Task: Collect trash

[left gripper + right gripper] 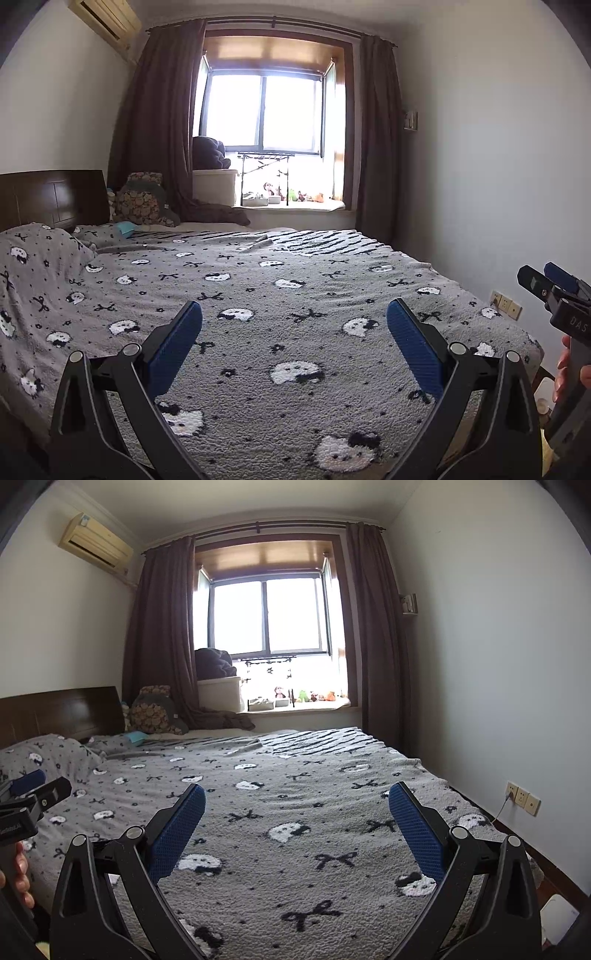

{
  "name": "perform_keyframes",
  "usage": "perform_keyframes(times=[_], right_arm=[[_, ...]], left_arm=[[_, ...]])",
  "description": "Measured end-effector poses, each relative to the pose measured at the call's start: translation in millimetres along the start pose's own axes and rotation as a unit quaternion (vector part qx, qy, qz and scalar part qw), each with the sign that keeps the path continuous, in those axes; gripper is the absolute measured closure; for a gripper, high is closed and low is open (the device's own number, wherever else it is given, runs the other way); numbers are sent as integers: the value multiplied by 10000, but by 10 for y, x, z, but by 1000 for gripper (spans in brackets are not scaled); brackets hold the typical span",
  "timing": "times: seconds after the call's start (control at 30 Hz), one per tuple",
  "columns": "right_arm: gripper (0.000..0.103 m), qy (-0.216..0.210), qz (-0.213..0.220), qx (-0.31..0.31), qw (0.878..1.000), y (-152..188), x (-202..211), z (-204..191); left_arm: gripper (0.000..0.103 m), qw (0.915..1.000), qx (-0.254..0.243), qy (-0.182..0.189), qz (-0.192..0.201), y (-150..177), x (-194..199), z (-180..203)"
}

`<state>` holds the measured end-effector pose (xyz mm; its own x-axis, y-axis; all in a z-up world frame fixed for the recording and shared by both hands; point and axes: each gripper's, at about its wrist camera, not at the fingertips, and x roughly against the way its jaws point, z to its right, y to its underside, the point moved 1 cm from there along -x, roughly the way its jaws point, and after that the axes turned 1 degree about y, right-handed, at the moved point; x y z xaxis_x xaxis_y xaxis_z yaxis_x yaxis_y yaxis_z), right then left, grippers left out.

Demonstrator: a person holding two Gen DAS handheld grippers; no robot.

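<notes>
My left gripper is open and empty, held above a bed with a grey cat-and-bow blanket. My right gripper is open and empty over the same blanket. The right gripper also shows at the right edge of the left wrist view, and the left gripper at the left edge of the right wrist view. A small teal item lies near the pillows at the bed's head; it also shows in the right wrist view. I cannot tell what it is.
A dark wooden headboard stands at the left. Patterned cushions and a white box sit by the window sill with small toys. Wall sockets are on the right wall. A white object lies on the floor at the lower right.
</notes>
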<state>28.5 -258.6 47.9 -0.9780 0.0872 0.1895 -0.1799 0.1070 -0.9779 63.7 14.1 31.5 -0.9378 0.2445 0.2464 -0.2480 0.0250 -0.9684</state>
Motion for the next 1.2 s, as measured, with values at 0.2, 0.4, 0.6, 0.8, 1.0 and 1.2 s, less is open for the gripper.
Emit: perform_keyframes(times=[0.2, 0.4, 0.6, 0.8, 1.0, 1.2], right_arm=[[3, -20, -5, 9, 10000, -9, -7, -5], [3, -36, -4, 11, 10000, -8, -4, -12], [3, -63, -21, 34, 10000, 4, -8, -29], [3, -99, -25, 40, 9999, 8, -15, -35], [3, -111, -12, 32, 9999, 0, -25, -38], [3, -117, -11, 33, 9999, -10, -20, -35]], left_arm=[[8, 10000, -7, 4, 0, 4, -1, -6], [8, 10000, -8, -1, -4, 4, -3, -8], [8, 10000, 2, 6, -24, 13, 10, -24], [8, 10000, -9, -14, -11, -2, 13, -30], [8, 10000, 4, -19, 14, -23, 37, -55], [8, 10000, 9, -26, 14, -30, 42, -67]])
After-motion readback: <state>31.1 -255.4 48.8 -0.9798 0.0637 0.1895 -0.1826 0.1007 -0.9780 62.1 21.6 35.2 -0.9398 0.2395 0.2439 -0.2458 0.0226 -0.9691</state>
